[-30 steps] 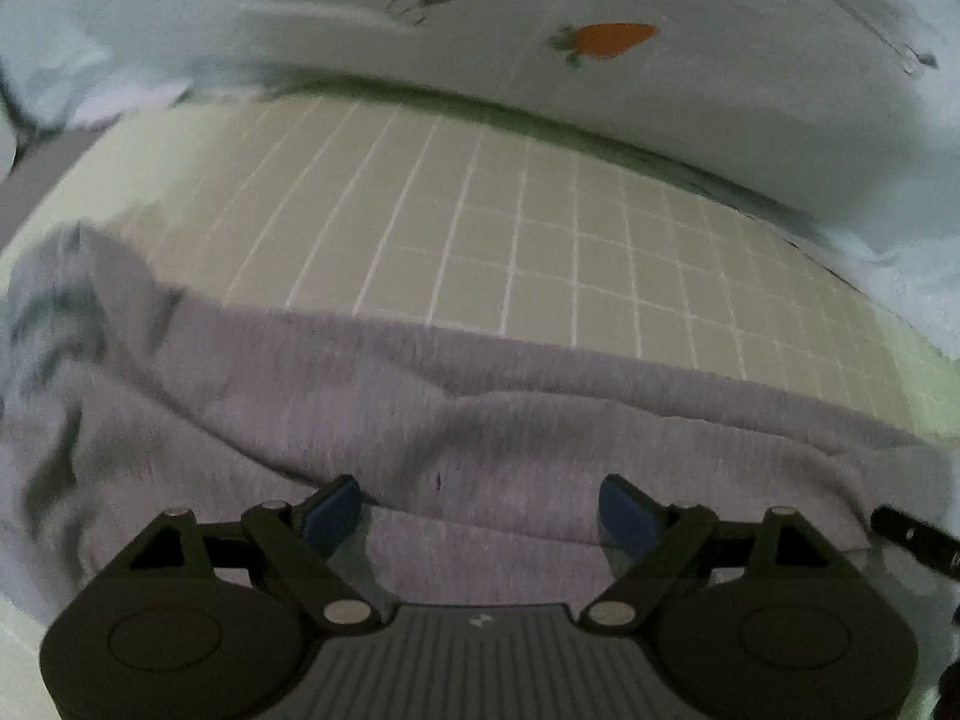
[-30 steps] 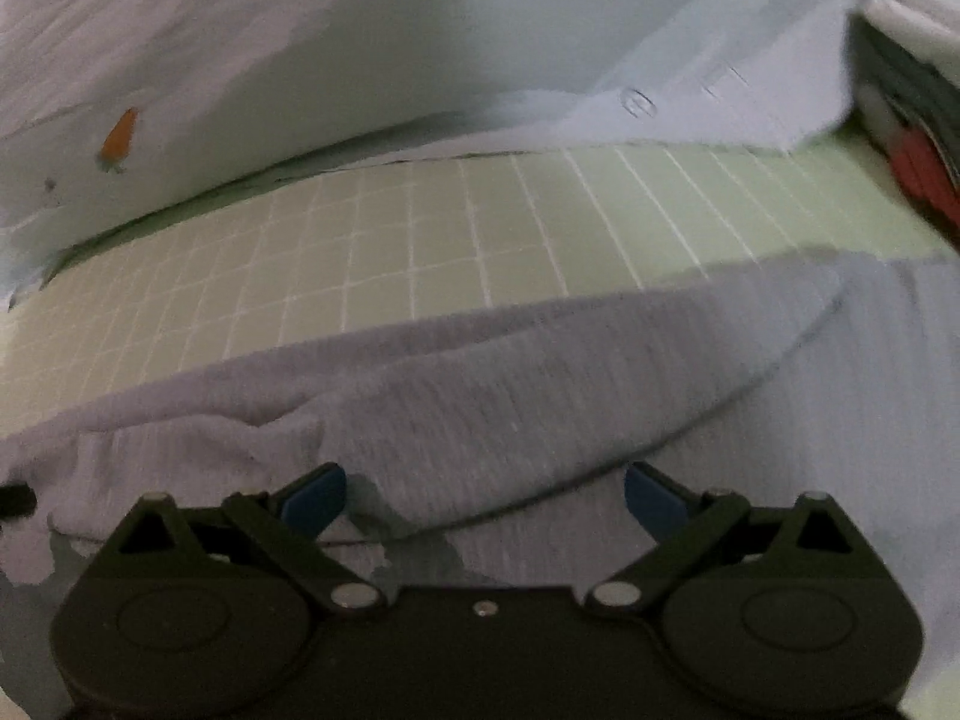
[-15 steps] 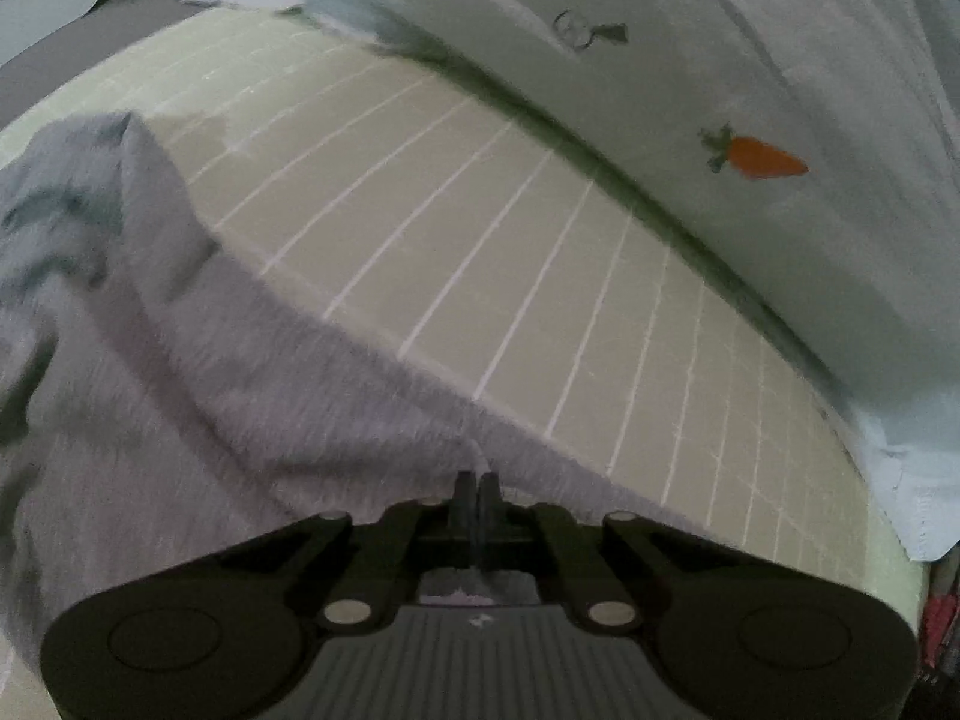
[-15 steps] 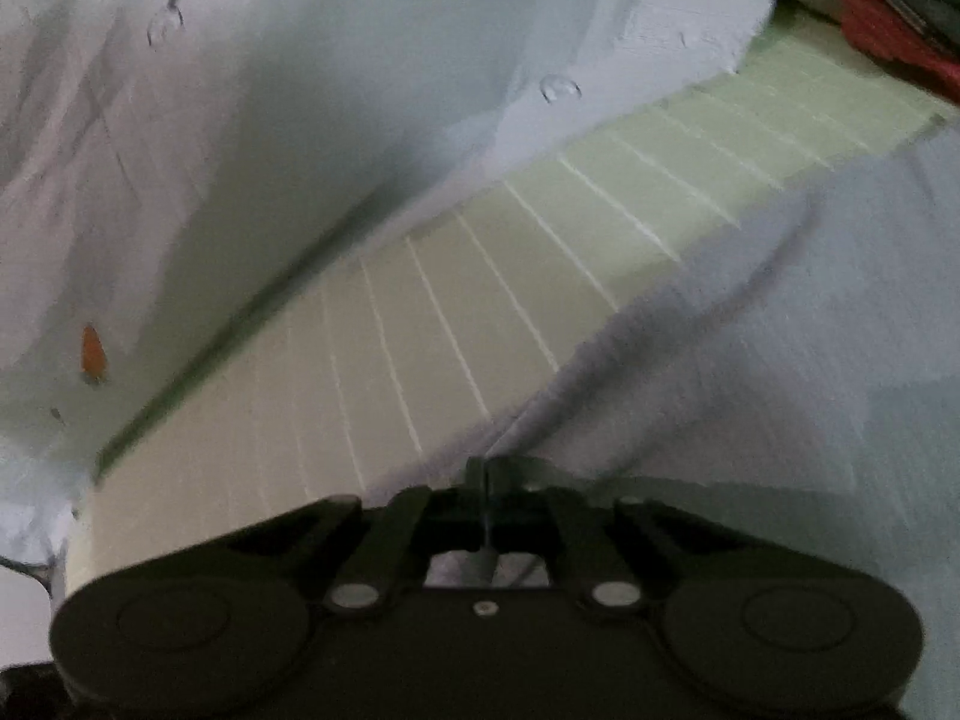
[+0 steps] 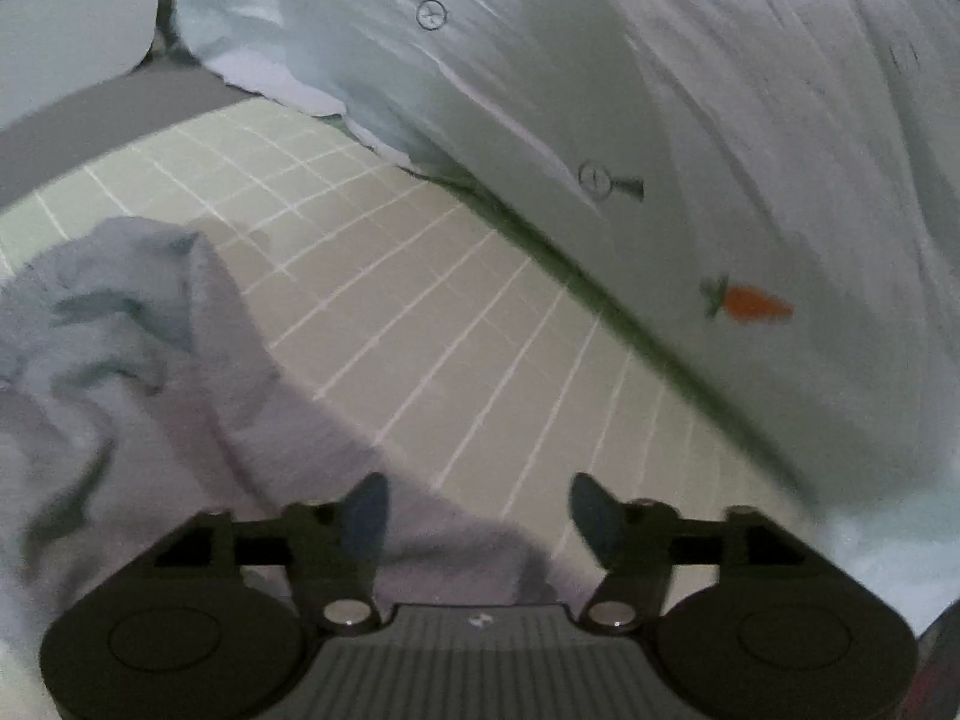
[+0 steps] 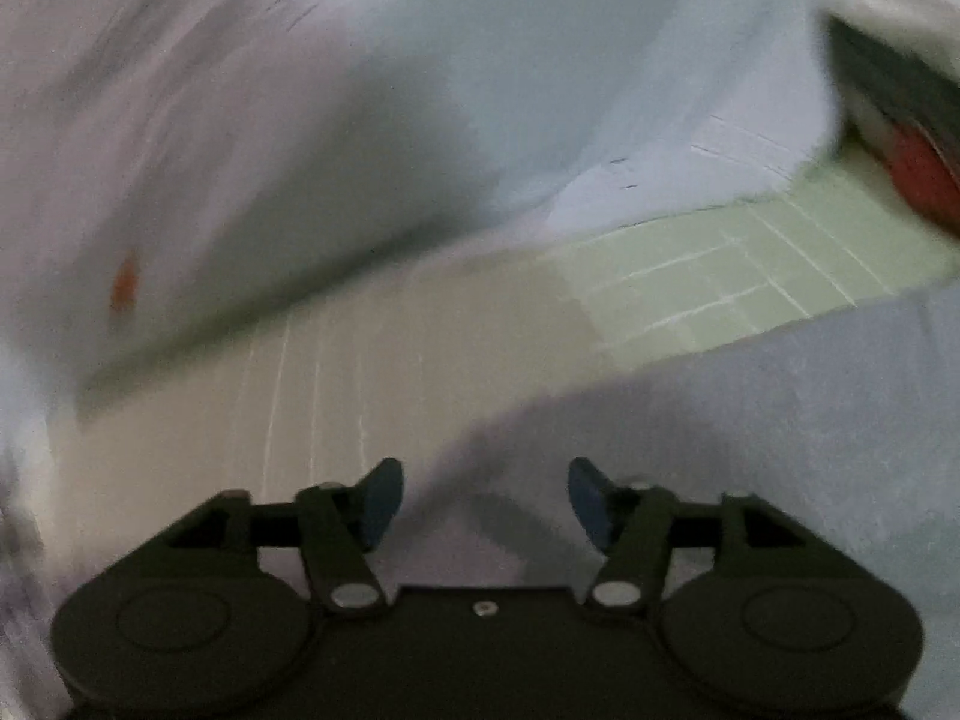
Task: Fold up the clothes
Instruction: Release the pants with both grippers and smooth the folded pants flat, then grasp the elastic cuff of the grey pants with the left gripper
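Nearest you, both tools have let go: your left tool (image 5: 477,516) and right tool (image 6: 480,501) stand with jaws spread and nothing between them, where half a second ago each was clenched on an edge of the grey garment (image 5: 150,372). So that hem has just been dropped (a fold laid down, or only a regrip; one moment cannot settle which).

The grey garment lies on the gridded mat (image 5: 432,312), bunched and creased off to the left of your left tool and smoother to the right of your right tool (image 6: 810,396). Its full outline is cut off by both views, so you cannot judge how neat the fold is.

Beyond the mat lies a pale cloth with a carrot print (image 5: 753,303). At the far right a red-and-dark thing (image 6: 918,174) is too blurred to name; the right view is smeared by motion.
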